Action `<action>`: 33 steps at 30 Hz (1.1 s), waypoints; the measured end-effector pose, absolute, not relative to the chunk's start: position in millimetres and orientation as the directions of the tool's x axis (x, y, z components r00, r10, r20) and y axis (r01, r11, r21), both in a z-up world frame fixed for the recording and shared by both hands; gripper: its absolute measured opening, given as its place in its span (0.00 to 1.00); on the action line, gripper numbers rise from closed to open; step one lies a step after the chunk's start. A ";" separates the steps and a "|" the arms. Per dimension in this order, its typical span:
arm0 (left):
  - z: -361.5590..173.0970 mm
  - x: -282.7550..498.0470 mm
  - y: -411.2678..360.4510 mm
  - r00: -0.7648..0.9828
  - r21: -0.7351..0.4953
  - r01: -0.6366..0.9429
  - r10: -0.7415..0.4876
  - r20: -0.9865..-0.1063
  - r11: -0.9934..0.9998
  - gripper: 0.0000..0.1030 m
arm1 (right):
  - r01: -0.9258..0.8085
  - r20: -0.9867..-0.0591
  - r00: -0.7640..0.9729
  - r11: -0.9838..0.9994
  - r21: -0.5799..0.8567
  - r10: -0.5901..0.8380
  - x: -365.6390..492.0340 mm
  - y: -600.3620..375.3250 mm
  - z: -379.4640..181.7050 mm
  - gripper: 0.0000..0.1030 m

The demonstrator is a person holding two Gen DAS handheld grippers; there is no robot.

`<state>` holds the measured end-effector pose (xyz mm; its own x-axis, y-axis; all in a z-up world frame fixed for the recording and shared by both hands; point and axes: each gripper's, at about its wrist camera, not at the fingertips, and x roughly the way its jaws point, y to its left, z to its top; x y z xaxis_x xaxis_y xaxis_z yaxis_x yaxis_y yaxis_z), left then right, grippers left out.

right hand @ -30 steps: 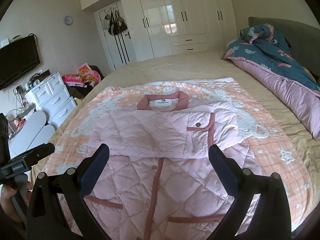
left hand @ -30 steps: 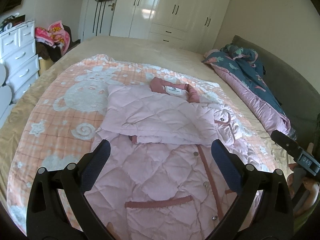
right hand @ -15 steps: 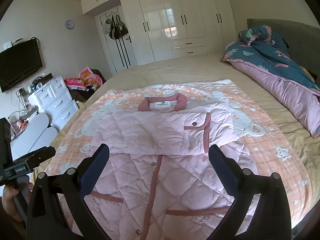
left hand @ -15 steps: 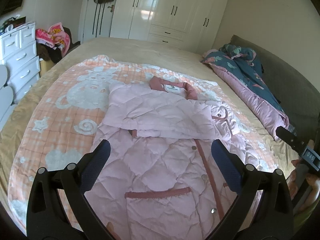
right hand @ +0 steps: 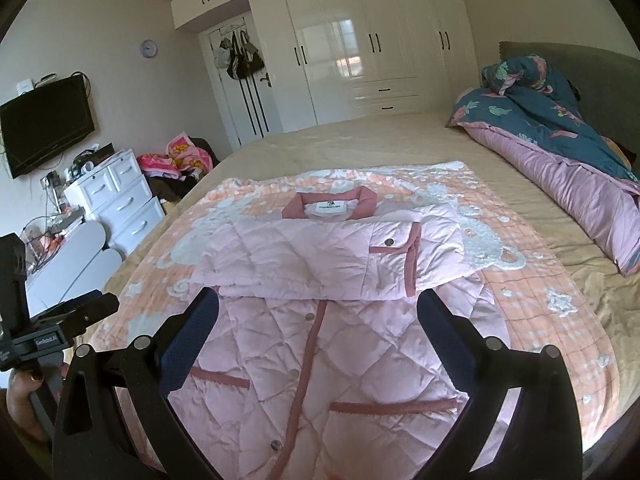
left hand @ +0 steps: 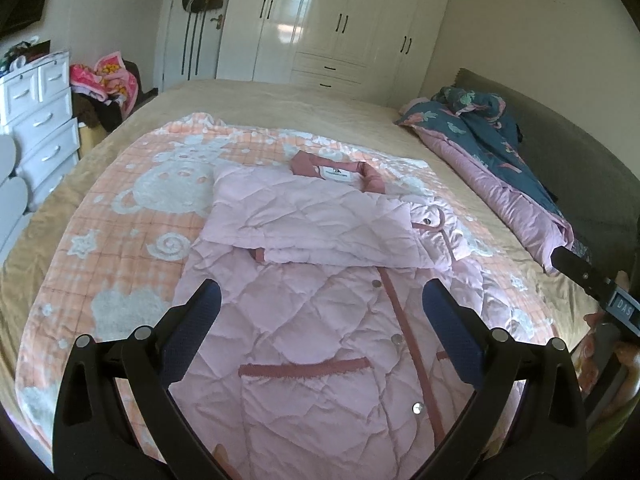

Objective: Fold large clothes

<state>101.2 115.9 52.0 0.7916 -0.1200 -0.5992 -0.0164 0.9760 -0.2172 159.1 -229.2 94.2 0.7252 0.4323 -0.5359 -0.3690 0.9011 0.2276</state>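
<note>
A pale pink quilted coat (left hand: 320,320) (right hand: 320,340) with dusty-rose trim lies face up on a peach patterned blanket (left hand: 120,240) (right hand: 540,272). Its collar (left hand: 336,170) (right hand: 330,206) points away from me, and both sleeves (left hand: 312,224) (right hand: 304,264) are folded across the chest. My left gripper (left hand: 320,304) hovers open above the lower front of the coat with nothing between its fingers. My right gripper (right hand: 318,306) hangs open over the same area, also holding nothing. Each gripper's body shows at the edge of the other's view, held by a hand.
The bed (left hand: 300,104) stretches back to white wardrobes (right hand: 372,52). A teal and pink duvet (left hand: 500,160) (right hand: 560,140) is bunched along the right side by a grey headboard (left hand: 560,140). White drawers (left hand: 40,128) (right hand: 116,208) and a heap of clothes (right hand: 176,160) stand on the left.
Both grippers have drawn back and risen, so more of the coat's lower front and pockets shows. The coat has not moved and both grippers stay open.
</note>
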 end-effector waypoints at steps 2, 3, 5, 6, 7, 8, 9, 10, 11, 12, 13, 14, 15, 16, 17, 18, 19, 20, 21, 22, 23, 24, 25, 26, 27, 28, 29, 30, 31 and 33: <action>50.5 99.2 113.9 0.790 -0.213 -0.016 -0.118 -0.602 0.977 0.92 | -0.370 -0.539 0.723 0.901 0.226 0.432 156.5 -230.9 93.5 0.96; 49.2 98.2 112.7 0.789 -0.211 -0.016 -0.118 -0.604 0.977 0.92 | -0.372 -0.539 0.722 0.900 0.228 0.435 155.4 -232.0 93.5 0.96; 47.1 96.4 111.2 0.785 -0.208 -0.013 -0.119 -0.608 0.978 0.92 | -0.373 -0.538 0.721 0.899 0.231 0.437 153.6 -233.8 93.7 0.96; 45.8 94.9 109.8 0.783 -0.203 -0.012 -0.117 -0.611 0.979 0.92 | -0.374 -0.539 0.720 0.899 0.229 0.437 152.3 -235.0 93.6 0.96; 45.0 93.9 108.8 0.782 -0.197 -0.013 -0.113 -0.613 0.980 0.92 | -0.374 -0.539 0.720 0.899 0.229 0.437 151.3 -236.2 93.5 0.96; 44.4 92.6 107.9 0.782 -0.195 -0.013 -0.112 -0.614 0.981 0.92 | -0.374 -0.540 0.720 0.899 0.227 0.436 150.9 -236.2 93.0 0.96; 43.3 91.1 107.6 0.781 -0.195 -0.013 -0.112 -0.615 0.981 0.92 | -0.375 -0.544 0.718 0.899 0.224 0.435 149.9 -237.2 92.2 0.96; 43.6 91.4 107.3 0.781 -0.196 -0.014 -0.112 -0.615 0.980 0.92 | -0.374 -0.545 0.718 0.900 0.224 0.434 149.2 -238.6 91.7 0.96; 42.8 90.0 107.1 0.779 -0.198 -0.015 -0.113 -0.616 0.980 0.92 | -0.371 -0.545 0.718 0.901 0.226 0.433 148.3 -240.2 91.1 0.96; 41.7 88.6 106.6 0.777 -0.197 -0.017 -0.110 -0.619 0.980 0.92 | -0.371 -0.546 0.717 0.900 0.228 0.434 147.5 -241.5 90.6 0.96; 40.9 86.7 106.1 0.777 -0.195 -0.017 -0.110 -0.619 0.981 0.92 | -0.372 -0.547 0.714 0.899 0.231 0.436 146.7 -243.0 90.1 0.96; 40.0 85.2 106.1 0.777 -0.195 -0.015 -0.111 -0.619 0.981 0.92 | -0.371 -0.548 0.714 0.900 0.231 0.435 146.2 -244.1 89.5 0.96; 39.2 83.6 105.6 0.776 -0.191 -0.015 -0.109 -0.621 0.982 0.92 | -0.370 -0.549 0.715 0.900 0.229 0.433 145.0 -245.1 89.4 0.96; 38.1 81.9 105.4 0.775 -0.187 -0.017 -0.105 -0.623 0.982 0.92 | -0.370 -0.550 0.715 0.901 0.227 0.432 143.8 -246.3 88.9 0.96; 37.2 81.0 105.6 0.775 -0.186 -0.017 -0.105 -0.623 0.982 0.92 | -0.370 -0.550 0.714 0.901 0.228 0.432 143.4 -247.5 88.0 0.96; 35.3 79.1 105.7 0.774 -0.187 -0.016 -0.107 -0.624 0.982 0.92 | -0.369 -0.551 0.713 0.901 0.230 0.433 142.9 -249.2 87.1 0.96; 33.3 77.8 106.1 0.772 -0.187 -0.017 -0.106 -0.627 0.982 0.92 | -0.367 -0.554 0.710 0.900 0.236 0.435 142.7 -251.4 85.4 0.96; 30.6 76.5 106.1 0.768 -0.186 -0.019 -0.105 -0.631 0.982 0.92 | -0.363 -0.556 0.710 0.901 0.238 0.433 142.5 -253.0 84.1 0.96; 28.7 76.4 106.4 0.766 -0.186 -0.019 -0.105 -0.634 0.982 0.92 | -0.360 -0.558 0.710 0.903 0.236 0.429 141.9 -254.4 82.9 0.96; 26.0 75.7 106.5 0.762 -0.185 -0.019 -0.106 -0.639 0.983 0.92 | -0.359 -0.558 0.710 0.903 0.237 0.429 141.8 -256.0 82.1 0.96; 23.2 75.3 106.7 0.758 -0.182 -0.020 -0.104 -0.644 0.983 0.92 | -0.359 -0.560 0.708 0.902 0.240 0.430 141.6 -257.7 80.8 0.96; 21.5 75.2 107.0 0.755 -0.181 -0.022 -0.102 -0.647 0.983 0.92 | -0.358 -0.561 0.706 0.902 0.242 0.432 141.3 -259.0 79.8 0.96; 19.6 74.5 107.2 0.753 -0.180 -0.021 -0.103 -0.650 0.983 0.92 | -0.356 -0.563 0.707 0.903 0.241 0.429 140.8 -260.0 78.6 0.96; 17.9 73.8 107.4 0.751 -0.180 -0.019 -0.104 -0.652 0.984 0.92 | -0.354 -0.565 0.707 0.904 0.239 0.425 140.4 -261.0 77.4 0.96; 15.8 73.3 108.1 0.747 -0.179 -0.020 -0.104 -0.656 0.984 0.92 | -0.352 -0.569 0.705 0.905 0.238 0.423 140.2 -262.1 75.8 0.96; 13.7 72.7 109.4 0.744 -0.179 -0.022 -0.103 -0.660 0.984 0.92 | -0.349 -0.572 0.703 0.906 0.241 0.423 140.5 -263.3 74.2 0.96; 12.6 72.1 110.0 0.743 -0.178 -0.025 -0.100 -0.661 0.984 0.92 | -0.346 -0.575 0.702 0.906 0.243 0.421 140.6 -264.3 72.7 0.96; 10.3 71.3 112.0 0.741 -0.176 -0.030 -0.096 -0.665 0.984 0.92 | -0.343 -0.578 0.701 0.908 0.242 0.418 140.5 -265.3 71.0 0.96; 9.0 70.8 112.7 0.738 -0.174 -0.033 -0.094 -0.668 0.984 0.92 | -0.341 -0.580 0.700 0.909 0.240 0.416 140.7 -265.5 69.9 0.96; 6.3 69.7 114.5 0.734 -0.172 -0.041 -0.088 -0.674 0.984 0.92 | -0.341 -0.583 0.698 0.909 0.241 0.416 141.1 -266.8 67.7 0.96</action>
<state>69.7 114.5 6.3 0.7339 -0.0876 -0.6735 -0.0407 0.9842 -0.1724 141.1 -266.8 67.7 0.6978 0.4159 -0.5832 -0.3406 0.9089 0.2406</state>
